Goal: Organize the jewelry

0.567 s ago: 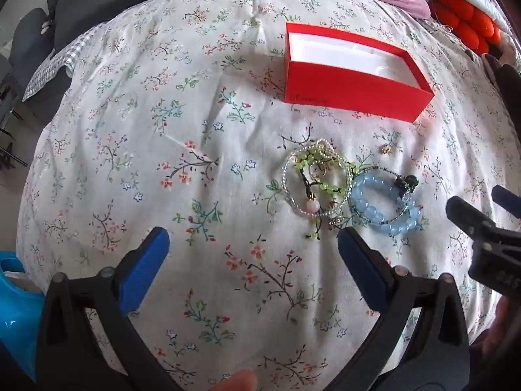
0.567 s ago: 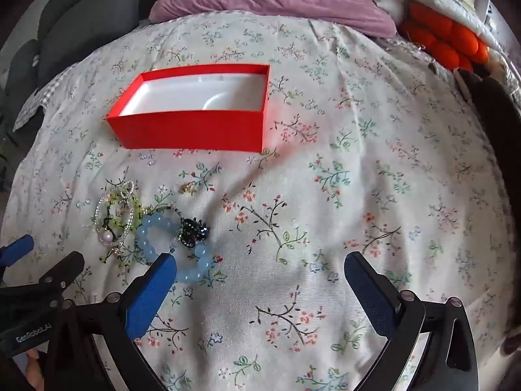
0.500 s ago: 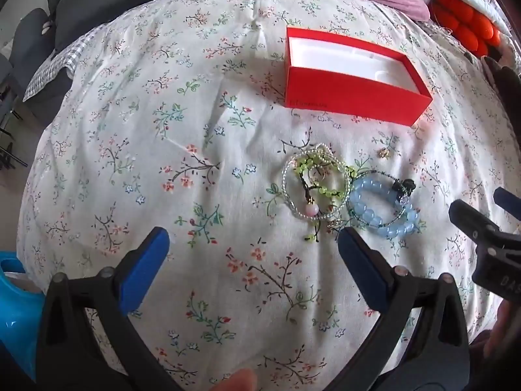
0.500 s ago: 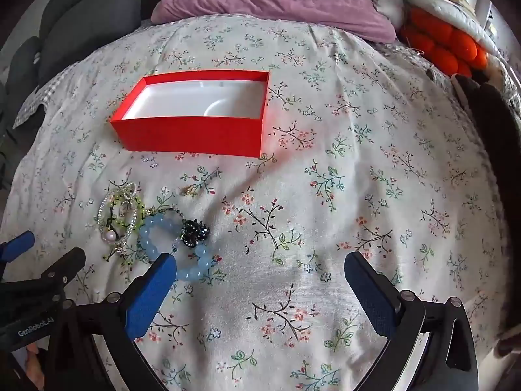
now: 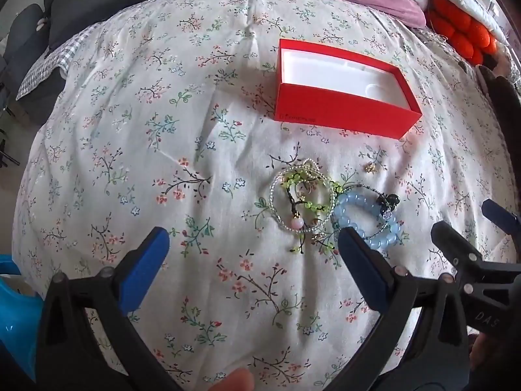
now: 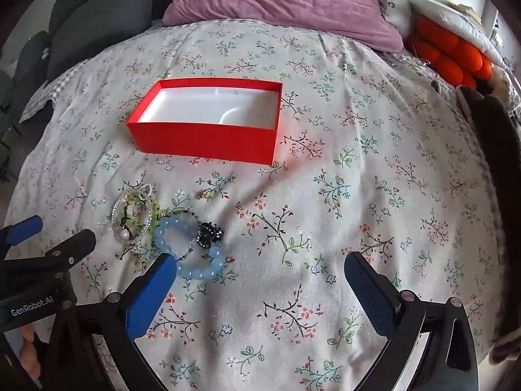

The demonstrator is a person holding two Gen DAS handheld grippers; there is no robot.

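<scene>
We hover over the flowered bedspread [image 6: 374, 169] with both tools empty: our left gripper [image 5: 252, 260] has its jaws spread wide, and so does our right gripper [image 6: 260, 280]. The jewelry lies in a little heap in front of us. A clear-beaded bracelet tangled with a green one [image 5: 301, 200] touches the blue bead bracelet [image 6: 189, 249], which carries a dark charm [image 6: 210, 234]. A tiny gold piece [image 6: 204, 194] sits apart, nearer the red box [image 6: 208, 141], which stands open with nothing in it beyond the heap. Our judgement: go for the blue bracelet first, it's closest to the right fingers. We'd drop one finger inside the loop and one outside, pinch a single strand of beads, then lift straight up so the green tangle doesn't drag along.
</scene>
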